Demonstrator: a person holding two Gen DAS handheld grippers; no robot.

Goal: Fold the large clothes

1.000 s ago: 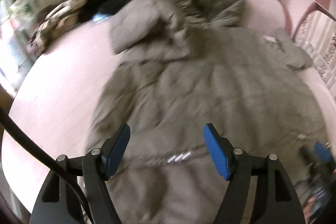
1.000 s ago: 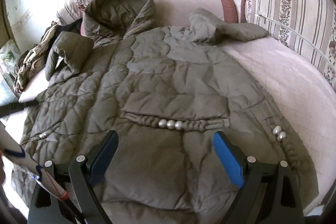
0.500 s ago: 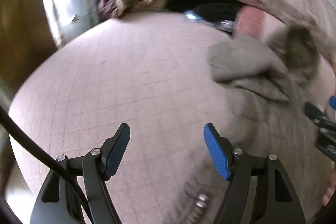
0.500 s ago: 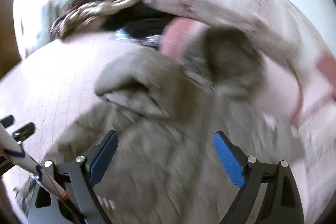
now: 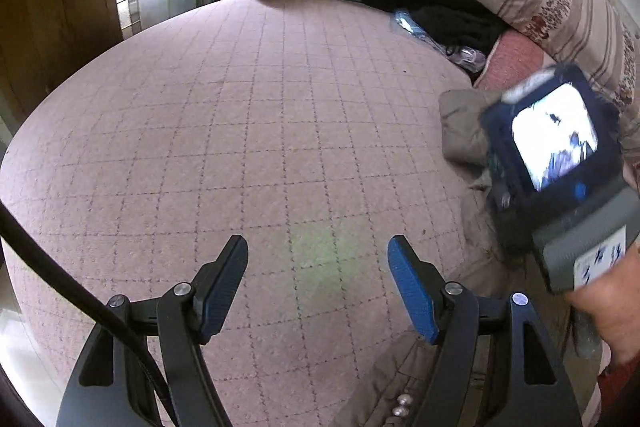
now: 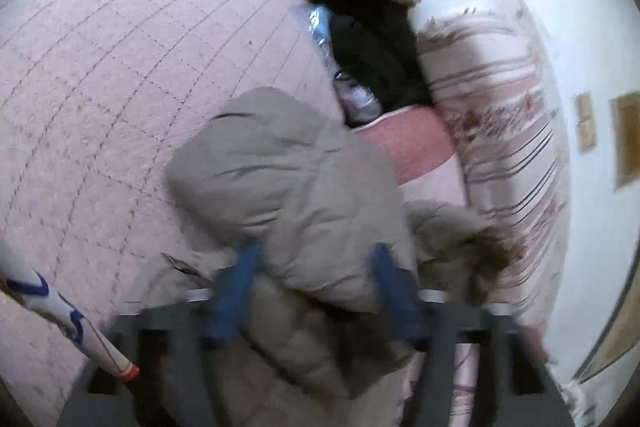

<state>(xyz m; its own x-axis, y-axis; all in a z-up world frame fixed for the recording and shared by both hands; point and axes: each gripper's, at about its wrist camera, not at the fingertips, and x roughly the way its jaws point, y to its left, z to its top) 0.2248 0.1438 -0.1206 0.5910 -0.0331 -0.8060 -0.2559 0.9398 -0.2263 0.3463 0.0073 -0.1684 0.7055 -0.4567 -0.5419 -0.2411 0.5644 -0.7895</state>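
A pink quilted bed [image 5: 256, 131] carries the olive coat [image 6: 296, 187], which lies along its side nearest the striped cushion [image 6: 504, 131]. The coat's sleeve is doubled back on itself, so the fold looks barely begun. The right claw [image 6: 316, 291], blurred, hovers spread wide over that sleeve, gripping nothing. The left claw [image 5: 316, 291] is also wide and empty, over bare quilt beside the coat's hem. Next, the right claw likely needs to close on the sleeve.
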